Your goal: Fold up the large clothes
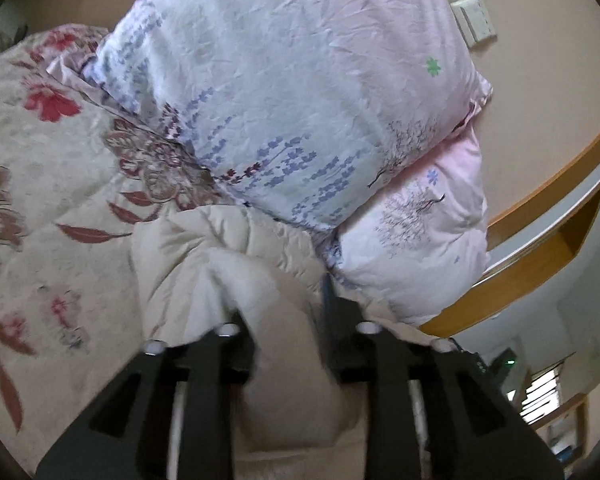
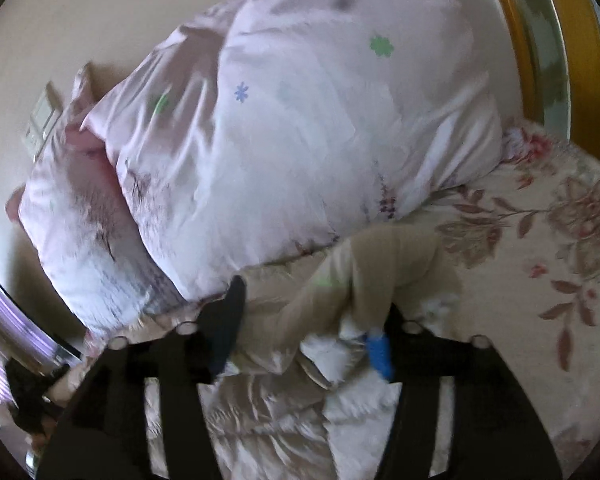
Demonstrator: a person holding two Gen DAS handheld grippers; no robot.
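A cream padded garment (image 1: 228, 256) lies bunched on a floral bedspread (image 1: 40, 184). In the left wrist view its fabric fills the space between my left gripper's (image 1: 288, 312) black fingers, which close on a thick fold of it. In the right wrist view the same cream garment (image 2: 340, 280) lies between my right gripper's (image 2: 312, 312) fingers, which stand wide apart with cloth bunched between them; a blue pad (image 2: 380, 354) shows on the right finger.
Two stacked pink-white floral pillows (image 1: 284, 92) lie just beyond the garment, also in the right wrist view (image 2: 300, 140). A wooden headboard edge (image 1: 540, 200) and wall sockets (image 1: 472, 20) are behind. The floral bedspread (image 2: 560, 240) extends to the right.
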